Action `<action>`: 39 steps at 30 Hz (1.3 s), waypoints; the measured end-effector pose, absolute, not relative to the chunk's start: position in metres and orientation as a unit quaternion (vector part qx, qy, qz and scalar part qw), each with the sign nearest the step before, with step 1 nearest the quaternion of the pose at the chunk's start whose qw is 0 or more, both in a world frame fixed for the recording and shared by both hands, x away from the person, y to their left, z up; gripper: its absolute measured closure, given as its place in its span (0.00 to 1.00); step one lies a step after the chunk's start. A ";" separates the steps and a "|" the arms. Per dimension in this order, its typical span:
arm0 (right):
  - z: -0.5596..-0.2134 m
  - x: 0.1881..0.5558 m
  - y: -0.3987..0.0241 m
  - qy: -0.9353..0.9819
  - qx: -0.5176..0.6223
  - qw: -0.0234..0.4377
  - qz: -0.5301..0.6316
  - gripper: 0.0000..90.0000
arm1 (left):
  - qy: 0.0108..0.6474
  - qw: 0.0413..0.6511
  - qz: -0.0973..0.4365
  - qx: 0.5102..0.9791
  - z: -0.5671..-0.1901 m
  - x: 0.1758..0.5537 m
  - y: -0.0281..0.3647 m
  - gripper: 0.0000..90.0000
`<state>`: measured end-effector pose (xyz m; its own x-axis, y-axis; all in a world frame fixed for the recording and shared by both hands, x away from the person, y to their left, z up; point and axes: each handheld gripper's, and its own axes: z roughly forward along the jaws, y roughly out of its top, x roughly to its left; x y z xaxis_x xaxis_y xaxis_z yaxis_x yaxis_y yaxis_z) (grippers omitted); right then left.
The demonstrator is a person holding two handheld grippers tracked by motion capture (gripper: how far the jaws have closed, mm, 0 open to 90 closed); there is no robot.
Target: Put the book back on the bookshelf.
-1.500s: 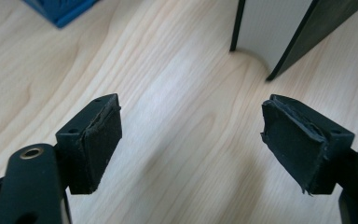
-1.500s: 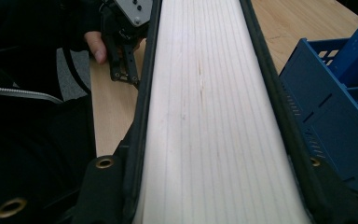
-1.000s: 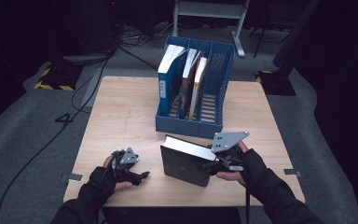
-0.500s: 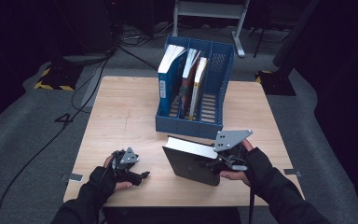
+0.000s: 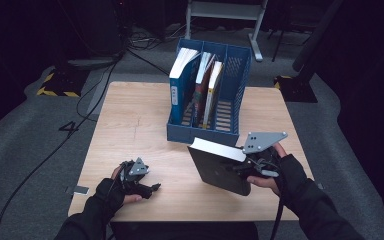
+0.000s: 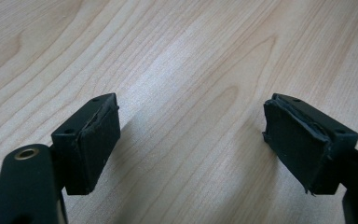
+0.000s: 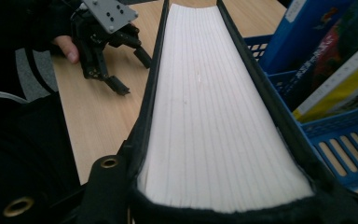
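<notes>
The right gripper (image 5: 247,167) is clamped across the thickness of a black-covered book (image 5: 217,167), its jaws pressing on the two covers at one end of the block, so that in the right gripper view the white page edges (image 7: 214,107) run away from the camera between the dark boards. The book is off the table (image 5: 130,125), tilted with its page edges uppermost, and hangs just in front of the blue file rack (image 5: 230,90), near its right end. The left gripper (image 5: 147,187) rests near the table's front left edge with its jaws spread wide and nothing between them — the left gripper view shows bare wood between the two pads (image 6: 98,140). The book looks thick and fairly heavy for a one-ended hold; the covers seem stiff, but the far end is likely to sag or swing, and smooth boards could slide between the pads if the wrist turns quickly. A hold nearer the middle of the long side, or close to the spine, would probably carry it more steadily; pinching both covers together also keeps the pages from fanning open. The rack already holds three books (image 5: 200,82) standing in its left and middle compartments, while the rightmost compartment (image 5: 227,107) appears free — likely where this volume is headed.
</notes>
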<state>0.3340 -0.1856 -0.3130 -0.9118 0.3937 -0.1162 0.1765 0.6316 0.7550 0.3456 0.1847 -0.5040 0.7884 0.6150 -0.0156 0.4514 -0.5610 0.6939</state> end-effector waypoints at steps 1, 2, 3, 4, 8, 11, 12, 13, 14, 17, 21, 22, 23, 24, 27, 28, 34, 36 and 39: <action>-0.311 0.334 -0.188 0.892 0.162 0.139 0.398 0.59 | 0.304 0.356 0.114 0.876 -0.504 0.346 0.185 0.21; -0.309 0.334 -0.191 0.891 0.165 0.142 0.398 0.59 | 0.303 0.356 0.115 0.876 -0.504 0.346 0.185 0.21; -0.307 0.333 -0.193 0.890 0.168 0.146 0.399 0.59 | 0.303 0.356 0.116 0.876 -0.504 0.346 0.185 0.20; -0.305 0.333 -0.196 0.889 0.171 0.147 0.399 0.59 | 0.303 0.356 0.115 0.876 -0.504 0.347 0.184 0.20; -0.297 0.333 -0.204 0.883 0.182 0.156 0.404 0.59 | 0.301 0.355 0.114 0.877 -0.504 0.347 0.184 0.20; -0.289 0.332 -0.210 0.878 0.188 0.163 0.408 0.59 | 0.301 0.355 0.114 0.878 -0.504 0.347 0.184 0.20; -0.287 0.332 -0.212 0.877 0.191 0.165 0.409 0.59 | 0.301 0.355 0.114 0.878 -0.504 0.347 0.184 0.20; -0.285 0.332 -0.214 0.875 0.193 0.167 0.411 0.59 | 0.301 0.355 0.114 0.878 -0.504 0.347 0.184 0.20; -0.282 0.332 -0.215 0.873 0.197 0.169 0.412 0.59 | 0.301 0.355 0.114 0.878 -0.504 0.347 0.184 0.20; -0.276 0.333 -0.218 0.871 0.203 0.176 0.412 0.59 | 0.301 0.355 0.114 0.878 -0.504 0.347 0.184 0.20; -0.269 0.335 -0.220 0.867 0.211 0.184 0.412 0.59 | 0.302 0.355 0.114 0.877 -0.504 0.347 0.184 0.20; -0.266 0.336 -0.221 0.865 0.212 0.186 0.414 0.59 | 0.301 0.355 0.114 0.877 -0.504 0.347 0.184 0.20; -0.263 0.337 -0.222 0.863 0.215 0.188 0.417 0.59 | 0.302 0.355 0.114 0.877 -0.504 0.347 0.184 0.20; -0.261 0.338 -0.223 0.861 0.218 0.190 0.419 0.59 | 0.301 0.355 0.114 0.877 -0.504 0.347 0.184 0.20; -0.255 0.340 -0.226 0.857 0.221 0.197 0.421 0.59 | 0.301 0.355 0.114 0.877 -0.504 0.347 0.184 0.20; -0.252 0.341 -0.227 0.856 0.223 0.200 0.421 0.59 | 0.302 0.355 0.114 0.877 -0.504 0.347 0.184 0.20; -0.243 0.350 -0.231 0.846 0.241 0.215 0.425 0.59 | 0.302 0.355 0.114 0.877 -0.504 0.347 0.184 0.20; -0.241 0.354 -0.231 0.844 0.244 0.218 0.424 0.59 | 0.303 0.356 0.114 0.877 -0.504 0.347 0.184 0.20; -0.238 0.360 -0.231 0.840 0.254 0.224 0.425 0.59 | 0.303 0.356 0.114 0.877 -0.504 0.347 0.184 0.20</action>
<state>0.3596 -0.2312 -0.2378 -0.7710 0.6164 -0.1600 0.2359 0.5098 0.8273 0.3471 0.1841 -0.5042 0.7906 0.6121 -0.0161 0.4504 -0.5635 0.6925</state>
